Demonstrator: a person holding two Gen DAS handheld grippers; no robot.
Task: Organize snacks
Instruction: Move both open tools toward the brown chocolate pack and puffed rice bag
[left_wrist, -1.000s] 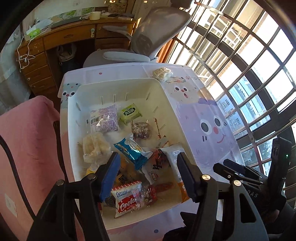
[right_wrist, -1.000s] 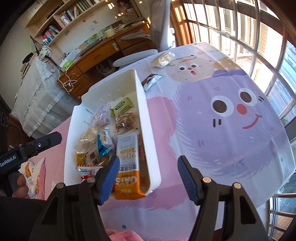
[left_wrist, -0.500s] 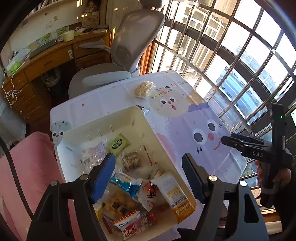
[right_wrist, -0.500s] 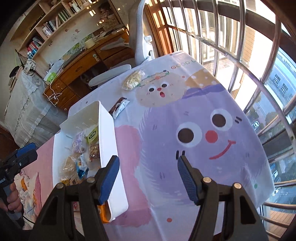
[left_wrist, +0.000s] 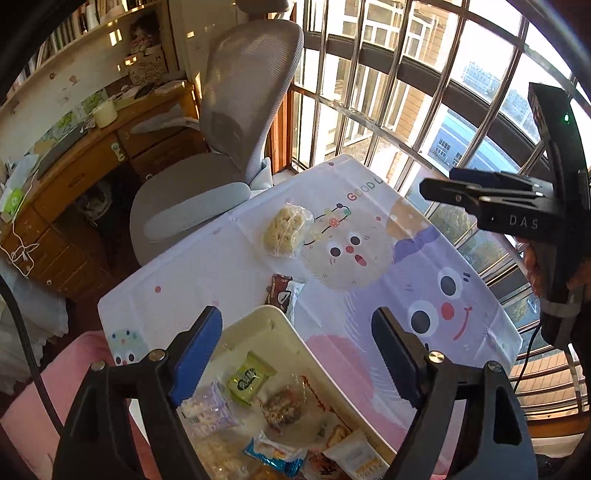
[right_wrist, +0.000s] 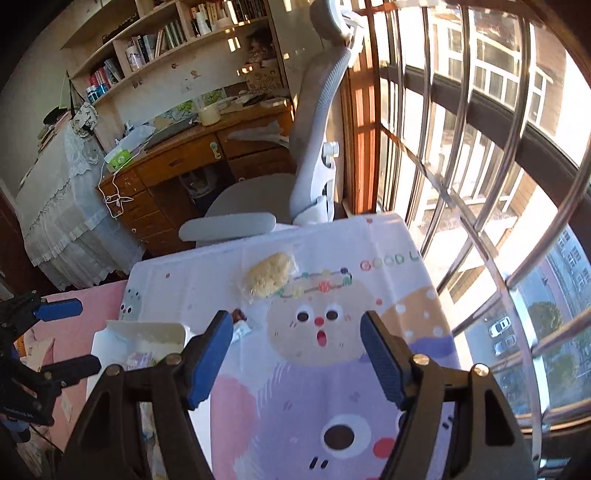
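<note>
A white bin holds several wrapped snacks, among them a green packet; it also shows in the right wrist view. A clear bag of pale crisp snack lies on the cartoon tablecloth at the far side; it also shows in the right wrist view. A dark brown wrapped snack lies just beyond the bin's far corner. My left gripper is open and empty, raised above the bin's far end. My right gripper is open and empty, high over the cloth.
A grey office chair stands against the table's far edge. A wooden desk with clutter is behind it. Barred windows run along the right. Pink cloth lies left of the bin.
Both grippers have risen and tilted up toward the far side of the table. The bin has slid to the bottom of both views. Both grippers stay open.
</note>
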